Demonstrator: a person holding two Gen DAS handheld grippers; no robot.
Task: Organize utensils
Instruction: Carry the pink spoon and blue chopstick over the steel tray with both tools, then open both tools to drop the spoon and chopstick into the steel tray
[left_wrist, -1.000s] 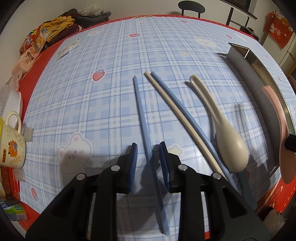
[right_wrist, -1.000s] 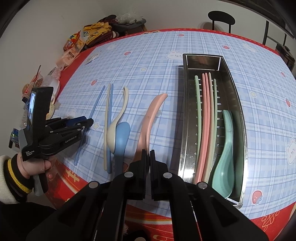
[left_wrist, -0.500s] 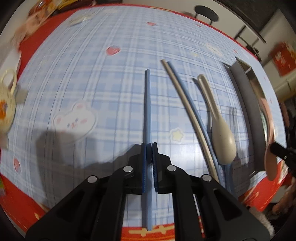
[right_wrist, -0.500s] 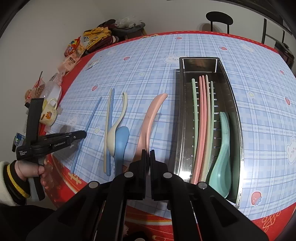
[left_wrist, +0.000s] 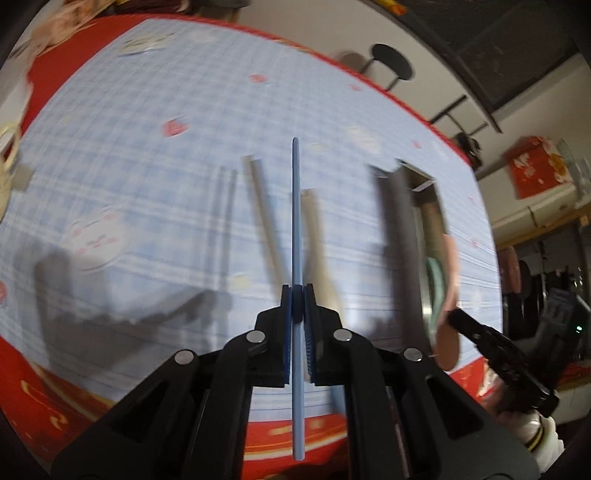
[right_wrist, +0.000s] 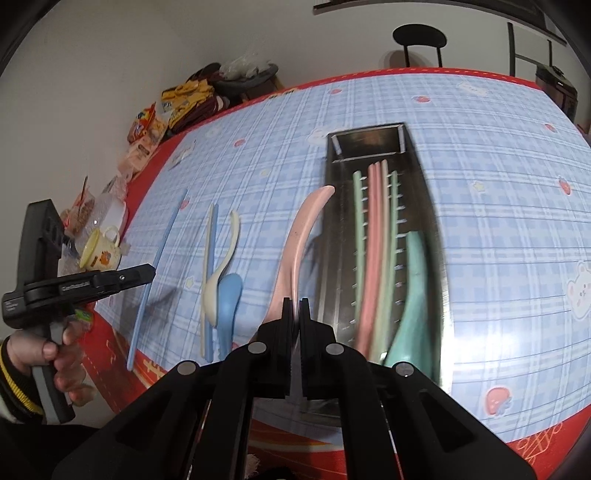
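left gripper (left_wrist: 296, 295): I've clamped the blue chopstick (left_wrist: 296, 221), running frame centre, tip upward.
right gripper (right_wrist: 294, 310): pinching pink spoon (right_wrist: 295, 243), tray (right_wrist: 436, 236) right.

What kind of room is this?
Probably a home dining area: a table with a blue plaid cartoon tablecloth, a yellow mug and snack packets near the wall, a black round-seated chair behind.

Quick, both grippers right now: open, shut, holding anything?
Left gripper: shut on the blue chopstick.
Right gripper: shut on the pink spoon.
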